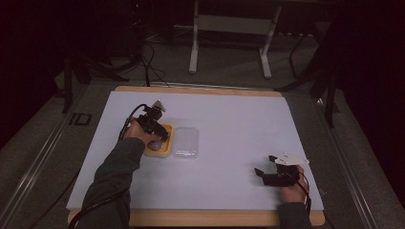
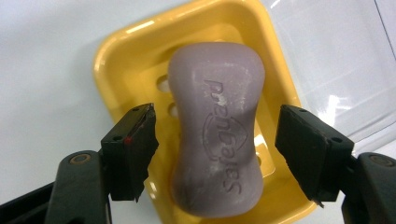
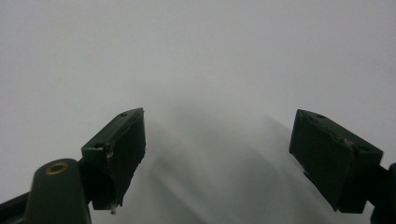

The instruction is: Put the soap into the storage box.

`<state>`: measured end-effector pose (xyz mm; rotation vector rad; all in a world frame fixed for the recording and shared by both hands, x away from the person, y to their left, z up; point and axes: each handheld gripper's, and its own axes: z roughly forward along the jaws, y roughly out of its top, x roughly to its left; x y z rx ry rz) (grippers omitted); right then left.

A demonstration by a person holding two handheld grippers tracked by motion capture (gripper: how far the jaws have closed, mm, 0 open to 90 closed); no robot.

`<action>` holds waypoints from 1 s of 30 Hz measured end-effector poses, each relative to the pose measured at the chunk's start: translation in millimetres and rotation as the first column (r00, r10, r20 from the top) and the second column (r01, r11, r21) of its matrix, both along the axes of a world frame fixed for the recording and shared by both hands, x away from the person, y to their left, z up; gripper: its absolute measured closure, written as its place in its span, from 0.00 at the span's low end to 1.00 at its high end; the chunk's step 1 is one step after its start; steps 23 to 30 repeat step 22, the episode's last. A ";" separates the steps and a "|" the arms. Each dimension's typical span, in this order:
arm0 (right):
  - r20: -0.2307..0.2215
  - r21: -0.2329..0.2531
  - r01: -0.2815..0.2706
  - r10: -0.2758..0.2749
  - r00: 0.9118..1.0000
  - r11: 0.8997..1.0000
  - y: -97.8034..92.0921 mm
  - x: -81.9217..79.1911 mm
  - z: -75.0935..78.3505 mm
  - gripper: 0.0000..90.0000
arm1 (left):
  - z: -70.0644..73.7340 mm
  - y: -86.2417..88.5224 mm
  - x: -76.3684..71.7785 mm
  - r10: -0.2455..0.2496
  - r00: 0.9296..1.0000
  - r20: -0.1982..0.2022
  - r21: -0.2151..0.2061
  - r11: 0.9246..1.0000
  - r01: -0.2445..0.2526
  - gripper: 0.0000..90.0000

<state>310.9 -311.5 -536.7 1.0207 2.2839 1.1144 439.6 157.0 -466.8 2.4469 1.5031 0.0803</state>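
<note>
A pale purple soap bar is seen lying in a yellow soap dish, which rests on the white sheet covering the desk, left of the middle. In the left gripper view the bar is shown lengthwise in the dish, its embossed lettering facing up, with drain holes of the dish visible beside it. The left gripper is held directly over the dish, and its jaws are spread wide, one on each side of the bar. A clear gap is left between each jaw and the soap, so nothing is gripped. Whether the jaw tips touch the dish cannot be told.

Just to the right of the dish a clear plastic lid is laid flat on the sheet, its edge close beside the dish; part of it is also seen at the upper right of the left gripper view.

The right gripper is held low over the near right part of the desk, well apart from the dish and the lid. Its jaws are pointed toward the left and are opened wide, and nothing is held between them. In the right gripper view, bare white sheet and the soft shadow of the jaws are seen ahead of them.

A sleeved forearm is seen reaching in from the near left edge to the left gripper, and a cable is trailed from it.
</note>
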 end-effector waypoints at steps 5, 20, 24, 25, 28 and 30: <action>-0.001 0.000 0.000 0.000 1.000 1.000 0.1 -0.1 0.0 0.20 | 14.8 0.4 -7.6 -0.031 0.997 0.077 -0.003 0.999 0.032 0.34; 0.002 0.002 0.003 -0.003 1.000 1.000 -0.4 -0.1 0.1 0.20 | 48.5 -7.3 -31.1 -0.211 0.947 0.242 -0.020 0.975 0.222 0.35; 0.001 0.003 0.003 -0.003 1.000 1.000 -0.4 0.0 0.1 0.20 | 48.7 -10.6 -35.9 -0.233 0.935 0.266 -0.024 0.968 0.248 0.35; 0.001 0.003 0.003 -0.003 1.000 1.000 -0.4 0.0 0.1 0.20 | 48.7 -10.6 -35.9 -0.233 0.935 0.266 -0.024 0.968 0.248 0.35; 0.001 0.003 0.003 -0.003 1.000 1.000 -0.4 0.0 0.1 0.20 | 48.7 -10.6 -35.9 -0.233 0.935 0.266 -0.024 0.968 0.248 0.35; 0.001 0.003 0.003 -0.003 1.000 1.000 -0.4 0.0 0.1 0.20 | 48.7 -10.6 -35.9 -0.233 0.935 0.266 -0.024 0.968 0.248 0.35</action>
